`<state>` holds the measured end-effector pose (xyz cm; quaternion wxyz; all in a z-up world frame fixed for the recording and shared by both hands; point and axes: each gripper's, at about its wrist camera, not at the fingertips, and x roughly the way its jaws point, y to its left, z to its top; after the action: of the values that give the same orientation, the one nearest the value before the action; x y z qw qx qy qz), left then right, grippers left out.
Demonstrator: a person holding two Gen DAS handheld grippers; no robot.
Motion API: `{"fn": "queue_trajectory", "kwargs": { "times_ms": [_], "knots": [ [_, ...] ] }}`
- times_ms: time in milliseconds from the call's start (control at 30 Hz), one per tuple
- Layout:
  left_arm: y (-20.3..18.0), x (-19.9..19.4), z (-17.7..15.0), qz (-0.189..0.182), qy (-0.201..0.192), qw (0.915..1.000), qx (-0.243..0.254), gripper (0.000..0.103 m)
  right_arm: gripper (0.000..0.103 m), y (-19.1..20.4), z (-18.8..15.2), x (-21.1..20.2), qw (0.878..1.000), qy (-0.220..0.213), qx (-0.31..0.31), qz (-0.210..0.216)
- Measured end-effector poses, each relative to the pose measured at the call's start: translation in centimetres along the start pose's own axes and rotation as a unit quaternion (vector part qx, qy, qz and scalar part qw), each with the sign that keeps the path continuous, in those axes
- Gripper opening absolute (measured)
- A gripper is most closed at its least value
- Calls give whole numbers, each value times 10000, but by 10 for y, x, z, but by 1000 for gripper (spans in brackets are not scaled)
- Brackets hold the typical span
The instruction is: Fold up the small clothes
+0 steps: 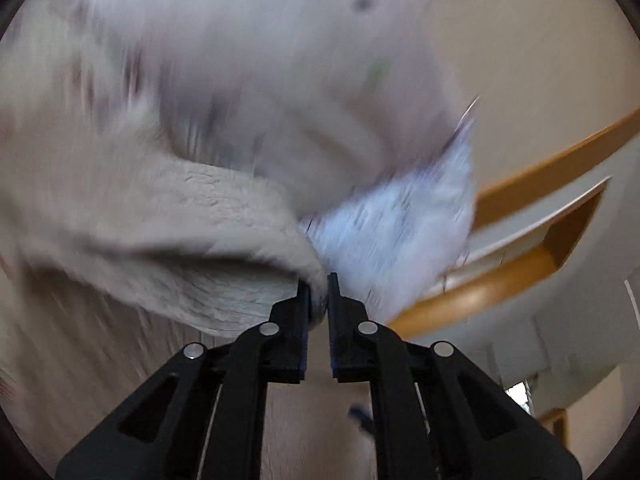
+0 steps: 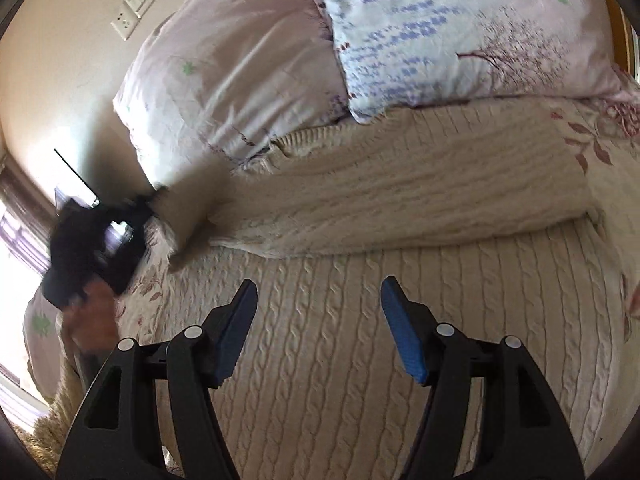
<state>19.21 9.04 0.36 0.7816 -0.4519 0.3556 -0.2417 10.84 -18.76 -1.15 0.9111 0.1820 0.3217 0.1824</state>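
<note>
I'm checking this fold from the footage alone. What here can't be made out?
- Left wrist view: the sweater clamped in the left gripper is motion-blurred, so its shape is unreadable.
- Right wrist view: the left gripper is blurred, hiding its grip.
- Right wrist view: the right gripper hides the knit beneath it.

The sweater (image 2: 400,200) lies on the bed (image 2: 612,184), one part folded over the rest. Behind the sweater, two pillows (image 2: 460,32) rest against its far edge. Left of the sweater, the left gripper (image 2: 96,240) holds its sleeve (image 2: 188,208). Above the sweater's near part hangs the right gripper (image 2: 319,300), apart from it.
</note>
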Motion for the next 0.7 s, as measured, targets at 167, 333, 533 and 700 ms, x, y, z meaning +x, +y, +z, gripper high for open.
{"fn": "queue_trajectory", "kwargs": {
  "times_ms": [167, 333, 533, 700],
  "knots": [
    [36, 16, -9, 184, 373, 9961, -781, 28, 66, -9, -4, 1, 9999, 42, 81, -43],
    [50, -34, 19, 431, -494, 9924, -1037, 46, 66, -13, -2, 0, 9999, -5, 123, -28],
    [65, -58, 46, 504, -1030, 9808, -1579, 16, 66, -12, -4, 1, 10000, 23, 43, -38],
    [0, -24, 50, 296, -733, 9956, -501, 9, 66, -17, -3, -11, 9998, -150, 23, -132]
  ]
}}
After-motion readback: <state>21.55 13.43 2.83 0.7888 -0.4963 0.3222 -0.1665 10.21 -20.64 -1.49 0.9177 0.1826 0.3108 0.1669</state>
